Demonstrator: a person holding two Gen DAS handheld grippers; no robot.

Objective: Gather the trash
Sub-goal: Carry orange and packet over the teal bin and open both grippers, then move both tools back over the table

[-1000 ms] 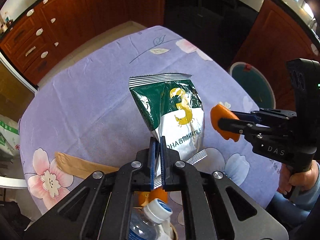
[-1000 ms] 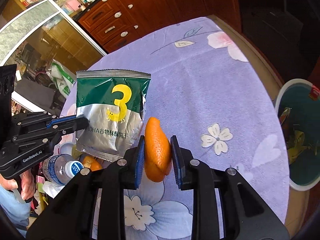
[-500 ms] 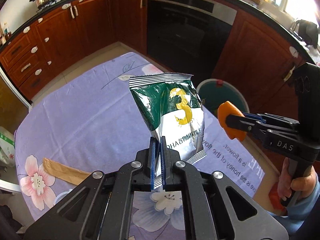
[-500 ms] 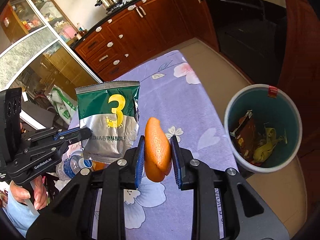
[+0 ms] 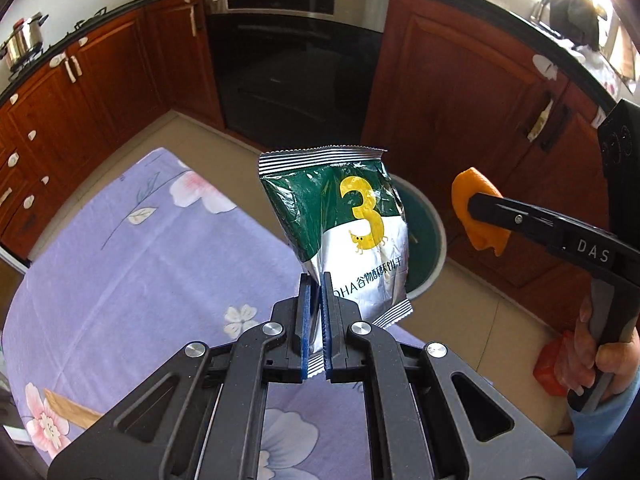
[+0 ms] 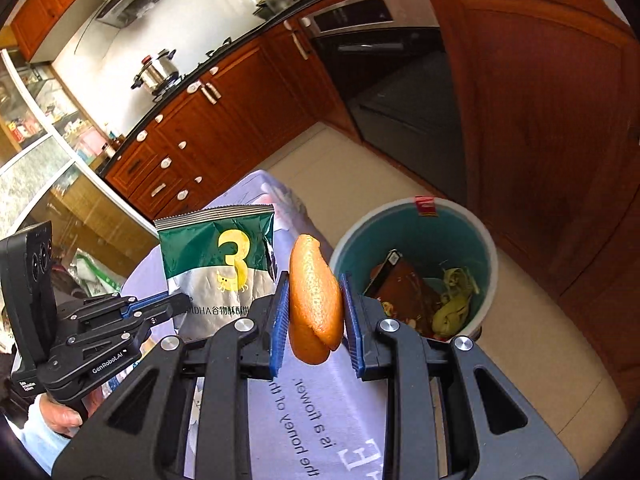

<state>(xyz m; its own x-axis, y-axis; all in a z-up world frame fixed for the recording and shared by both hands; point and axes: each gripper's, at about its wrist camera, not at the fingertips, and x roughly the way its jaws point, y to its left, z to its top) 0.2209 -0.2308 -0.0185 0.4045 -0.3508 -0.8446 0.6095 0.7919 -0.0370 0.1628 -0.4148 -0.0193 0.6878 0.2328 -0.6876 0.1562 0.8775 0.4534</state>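
Right wrist: both tongs loaded near the bin (image 6: 412, 216).
We keep left tongs (image 5: 316, 320) clamping the packet (image 5: 344, 220), right tongs (image 6: 316, 316) the peel (image 6: 314, 296), and centre over the bin before releasing.

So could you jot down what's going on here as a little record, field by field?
left tongs: shut on snack bag, green and silver with a yellow 3
right tongs: shut on orange peel
trash bin: on the floor past the table edge, holding a brown wrapper and banana peel
table: purple floral cloth
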